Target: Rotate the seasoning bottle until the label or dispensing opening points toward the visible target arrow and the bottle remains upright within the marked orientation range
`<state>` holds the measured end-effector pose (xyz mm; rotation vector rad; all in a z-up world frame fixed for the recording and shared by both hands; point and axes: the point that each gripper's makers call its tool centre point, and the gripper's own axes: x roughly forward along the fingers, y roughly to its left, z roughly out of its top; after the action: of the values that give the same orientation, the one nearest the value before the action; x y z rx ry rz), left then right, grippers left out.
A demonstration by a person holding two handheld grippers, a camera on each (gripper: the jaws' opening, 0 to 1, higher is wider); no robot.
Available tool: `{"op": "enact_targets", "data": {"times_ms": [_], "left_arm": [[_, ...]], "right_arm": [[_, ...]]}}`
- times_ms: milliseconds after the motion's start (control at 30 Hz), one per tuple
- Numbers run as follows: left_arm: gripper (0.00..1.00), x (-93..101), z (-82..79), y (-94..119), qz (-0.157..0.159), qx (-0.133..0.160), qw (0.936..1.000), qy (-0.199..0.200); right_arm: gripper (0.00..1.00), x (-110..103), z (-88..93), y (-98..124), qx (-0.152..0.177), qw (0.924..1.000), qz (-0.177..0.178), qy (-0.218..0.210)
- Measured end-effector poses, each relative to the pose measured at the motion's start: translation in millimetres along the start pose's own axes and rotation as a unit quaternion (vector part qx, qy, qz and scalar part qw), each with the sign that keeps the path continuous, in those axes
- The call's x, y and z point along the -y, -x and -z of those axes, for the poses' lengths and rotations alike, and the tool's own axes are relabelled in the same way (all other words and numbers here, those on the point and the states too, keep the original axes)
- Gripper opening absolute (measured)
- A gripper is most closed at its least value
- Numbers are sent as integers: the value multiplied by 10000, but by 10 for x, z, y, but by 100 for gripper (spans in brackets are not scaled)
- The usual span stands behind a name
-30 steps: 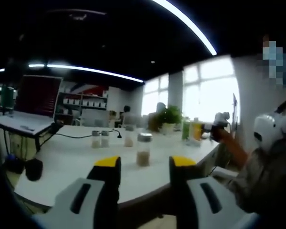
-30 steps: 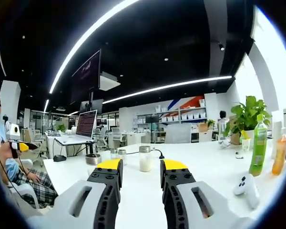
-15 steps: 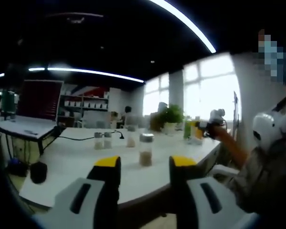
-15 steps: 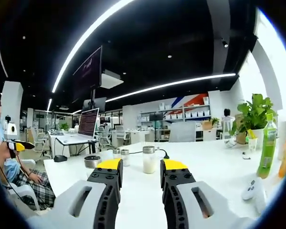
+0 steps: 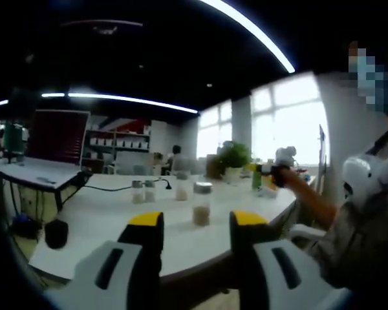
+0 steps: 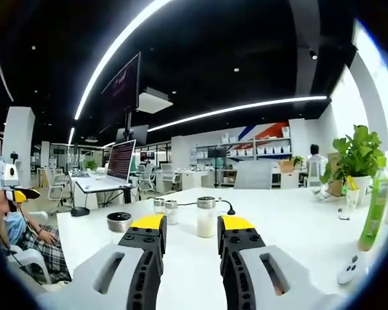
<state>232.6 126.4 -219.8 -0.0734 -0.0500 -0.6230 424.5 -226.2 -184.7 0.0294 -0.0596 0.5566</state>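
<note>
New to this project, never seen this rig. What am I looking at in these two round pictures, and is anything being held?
A person holds a two-jaw gripper in each hand, and each gripper carries a fisheye camera looking forward along its jaws. One picture comes from the left gripper, the other from the right gripper. Both are open and hold nothing. Ahead of each, on the white table, stands the seasoning bottle, with smaller jars behind it. The right gripper view also shows a green bottle, a potted plant and a small round tin.
</note>
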Motion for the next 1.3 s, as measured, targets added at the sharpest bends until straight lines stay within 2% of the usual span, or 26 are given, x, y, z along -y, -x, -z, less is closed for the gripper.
{"op": "enact_targets", "data": {"times_ms": [400, 600, 900, 1133, 1200, 1267, 1300], "left_arm": [[43, -32, -23, -4, -50, -19, 10000, -24], [44, -51, -13, -12, -15, 49, 9999, 122], [44, -179, 84, 5, -133, -74, 9997, 194], [44, -256, 170, 49, -325, -161, 9989, 298], [44, -268, 193, 80, -388, -146, 9985, 346], [44, -283, 197, 124, -463, -40, 9978, 474], [44, -285, 201, 145, -494, 0, 9974, 523]], "right_arm": [[31, 12, 90, -482, -294, 9994, -153, 79], [31, 53, 83, -784, -307, 9994, -99, -94], [31, 101, 70, -1221, -373, 9993, -30, -39], [32, 169, 223, -1544, -467, 9988, -43, -116], [35, 178, 278, -1645, -488, 9987, -38, -125], [44, 241, 336, -1727, -456, 9987, 180, 140], [47, 237, 376, -1783, -499, 9985, 176, 125]]}}
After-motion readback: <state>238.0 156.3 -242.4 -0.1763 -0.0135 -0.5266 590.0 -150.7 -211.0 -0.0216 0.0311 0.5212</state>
